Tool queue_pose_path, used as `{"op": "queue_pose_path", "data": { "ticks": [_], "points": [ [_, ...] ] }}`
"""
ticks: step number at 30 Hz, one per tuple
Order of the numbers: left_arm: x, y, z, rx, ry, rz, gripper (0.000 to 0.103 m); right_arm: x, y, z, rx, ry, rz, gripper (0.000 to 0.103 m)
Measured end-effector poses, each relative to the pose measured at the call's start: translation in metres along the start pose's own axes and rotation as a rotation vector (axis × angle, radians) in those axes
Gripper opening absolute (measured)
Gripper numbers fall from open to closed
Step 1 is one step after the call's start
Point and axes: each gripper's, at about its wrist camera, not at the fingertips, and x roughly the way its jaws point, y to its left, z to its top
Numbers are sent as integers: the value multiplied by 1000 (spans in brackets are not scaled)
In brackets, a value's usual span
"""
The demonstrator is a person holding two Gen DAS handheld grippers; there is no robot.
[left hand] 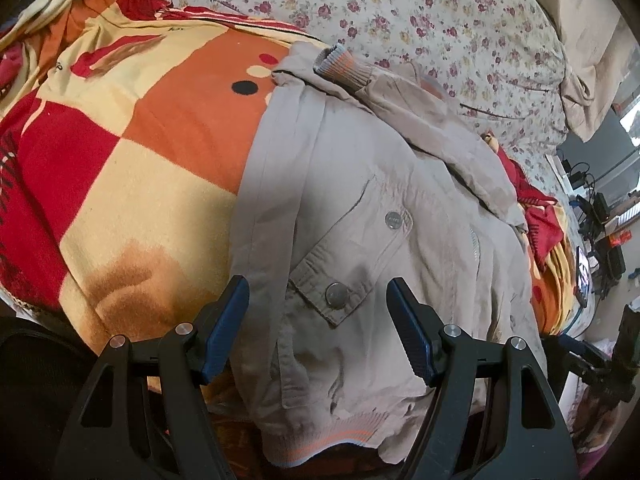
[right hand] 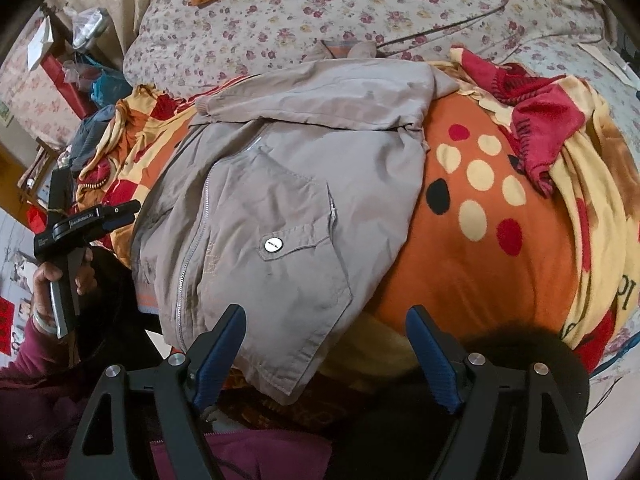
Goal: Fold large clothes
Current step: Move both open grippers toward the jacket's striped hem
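Jacket [left hand: 360,200] of pale grey-beige cloth lies spread over a checked red, orange and cream blanket [left hand: 120,152] on the bed, filling the centre and lower right of the left wrist view. Its ribbed cuff [left hand: 340,66] with orange and blue stripes points to the upper middle, and a flapped pocket [left hand: 352,256] with two metal snaps sits at the centre; whatever is inside the pocket cannot be seen, and the lettering on the snaps is too small to read. The left gripper [left hand: 318,300] hovers over the pocket with its blue-padded fingers spread, holding nothing.

In the right wrist view, the left gripper [right hand: 100,216] appears at the left edge, held in a hand [right hand: 56,276]; faint white lettering on its body is not legible. The jacket [right hand: 288,184] occupies the centre, zipper [right hand: 196,240] running down its left side, a snap [right hand: 273,245] shining on the pocket flap. Polka dots mark the blanket [right hand: 480,240] to the right. The right gripper [right hand: 326,322] is spread wide above the jacket's lower corner, gripping nothing. A floral sheet [right hand: 360,12] fills the top.
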Motion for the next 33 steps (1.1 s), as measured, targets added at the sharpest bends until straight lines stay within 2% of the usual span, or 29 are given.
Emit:
{"op": "queue_pose_path", "data": {
  "ticks": [7,16,21,26,31,32,33],
  "points": [
    [5,4,-2,-18,11,-5,71,7,4,2,0,13,4,81],
    [-4,6,1,-33,-18,-29,72,5,2,7,10,5,-10,81],
    [-7,9,-4,-30,-5,-34,72,4,-6,3,51,-9,-17,81],
    [-6,13,-9,-29,14,-36,72,17,-7,2,62,16,-17,83],
    [0,20,-15,-36,38,-21,72,50,-13,2,145,59,74,83],
    [2,22,-15,-42,43,-20,72,58,-15,1,176,61,120,78],
    [2,24,-15,-47,48,-19,72,65,-14,0,191,61,163,52]
  ]
}}
